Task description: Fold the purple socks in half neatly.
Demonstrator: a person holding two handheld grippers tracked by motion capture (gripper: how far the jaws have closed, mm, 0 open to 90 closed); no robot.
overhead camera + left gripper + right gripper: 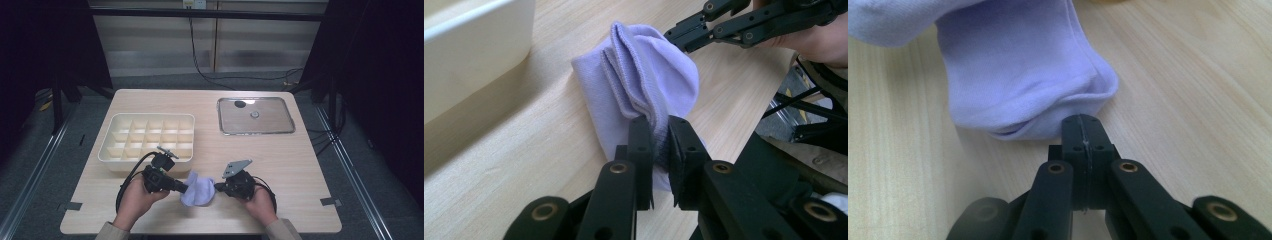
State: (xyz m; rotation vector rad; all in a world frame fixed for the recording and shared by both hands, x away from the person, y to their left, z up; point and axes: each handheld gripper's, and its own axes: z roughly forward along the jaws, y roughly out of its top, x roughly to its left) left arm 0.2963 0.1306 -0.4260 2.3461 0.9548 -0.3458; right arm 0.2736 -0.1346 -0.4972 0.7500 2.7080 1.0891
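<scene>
Now I pinch the sock's cuff in my left fingers to anchor it low-centre on the counter, right fingers pressed together, nudging its fold.

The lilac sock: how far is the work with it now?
Done: the lilac sock already lies bunched on the table. In hand: the left gripper pinches its edge; the right gripper is shut at its other end. Left: the divided tray holds nothing yet.

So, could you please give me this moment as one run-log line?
left gripper: shut on lilac sock | right gripper: shut, tips at the sock's edge | sock: bunched on table | divided tray: untouched
</scene>
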